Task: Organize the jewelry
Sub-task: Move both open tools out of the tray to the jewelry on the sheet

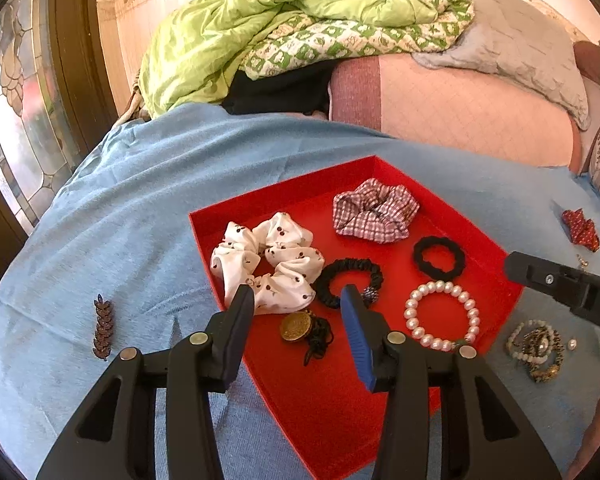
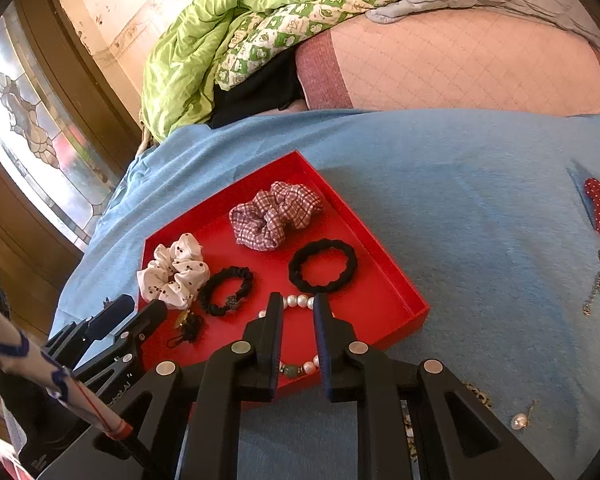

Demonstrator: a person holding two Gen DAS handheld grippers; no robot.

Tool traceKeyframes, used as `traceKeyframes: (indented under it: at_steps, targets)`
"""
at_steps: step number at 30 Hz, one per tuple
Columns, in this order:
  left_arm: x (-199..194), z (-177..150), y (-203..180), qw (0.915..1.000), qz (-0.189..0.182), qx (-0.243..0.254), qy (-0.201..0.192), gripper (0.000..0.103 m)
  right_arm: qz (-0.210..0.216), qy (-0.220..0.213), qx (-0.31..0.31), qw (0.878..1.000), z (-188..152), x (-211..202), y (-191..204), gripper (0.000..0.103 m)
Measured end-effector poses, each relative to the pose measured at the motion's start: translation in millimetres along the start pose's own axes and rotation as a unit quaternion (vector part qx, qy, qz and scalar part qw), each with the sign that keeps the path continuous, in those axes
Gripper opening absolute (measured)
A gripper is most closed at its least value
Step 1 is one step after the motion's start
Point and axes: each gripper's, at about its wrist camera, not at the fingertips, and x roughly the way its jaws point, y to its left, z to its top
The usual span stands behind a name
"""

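Jewelry fills my red tray [image 1: 380,420] on the blue cloth [image 1: 120,220]. My left claw [image 1: 296,300] hangs released over a gold pendant [image 1: 296,326] near the tray's front edge. My right claw [image 2: 297,304], jaws slightly apart and gripping nothing, straddles a glossy pearl bracelet [image 1: 442,316]. Deeper in lie a white scrunchie [image 1: 268,260], two black hair ties and a checked scrunchie [image 1: 374,212].

Left claw [image 1: 298,300] jaws apart and empty, right claw [image 2: 298,306] slightly parted, both angled downward
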Motion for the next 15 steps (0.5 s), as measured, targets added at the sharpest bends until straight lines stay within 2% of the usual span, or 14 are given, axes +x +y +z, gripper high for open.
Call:
traceKeyframes:
  at_steps: [9,12,15]
  targets:
    - [-23,-3,-35,0.9981,-0.041,0.039,-0.025,0.044,-0.015,-0.02,0.05,0.998,-2,-55,-50,0.017]
    - [-28,-7,-49,0.996,-0.068,0.053,-0.023,0.044,-0.026,-0.019,0.061,0.998,-13,-74,-67,0.017]
    - [-30,-11,-62,0.9919,-0.11,0.063,-0.011,0.044,-0.03,-0.009,0.081,0.996,-25,-86,-84,0.017]
